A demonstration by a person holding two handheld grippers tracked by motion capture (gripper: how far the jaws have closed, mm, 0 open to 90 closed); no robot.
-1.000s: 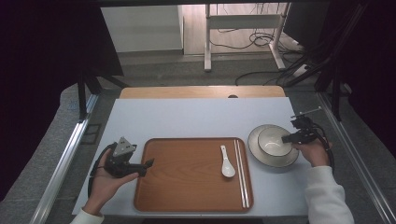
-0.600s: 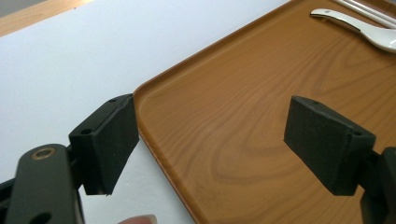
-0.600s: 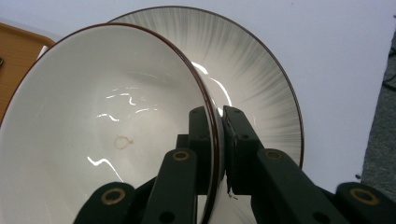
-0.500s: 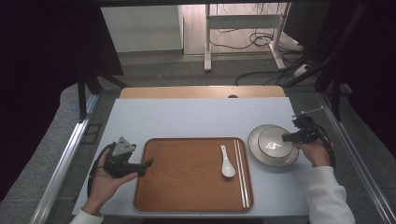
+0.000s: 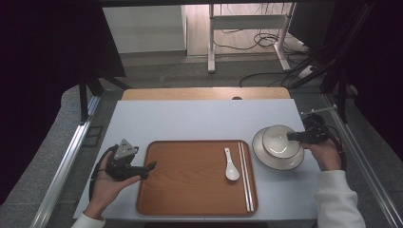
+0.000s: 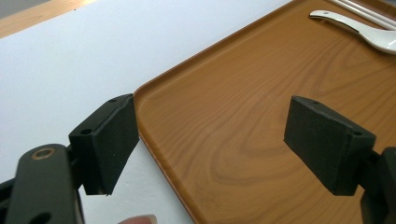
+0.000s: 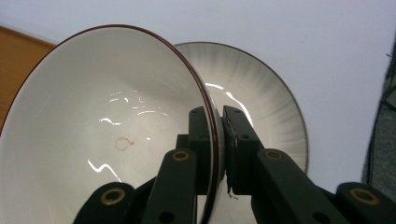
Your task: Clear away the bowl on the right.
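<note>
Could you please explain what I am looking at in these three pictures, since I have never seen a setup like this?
A person sits at a white table and holds a hand-operated two-jaw tool in each hand. The high view looks down from above; the other two pictures come from cameras riding on each tool, looking along its black jaws.

On the table lies a wooden tray with a white spoon and chopsticks on it. To its right is a plate.

The right tool is clamped on the rim of a white bowl, tilted above the plate. The left tool is open, holding nothing, at the tray's left edge.
</note>
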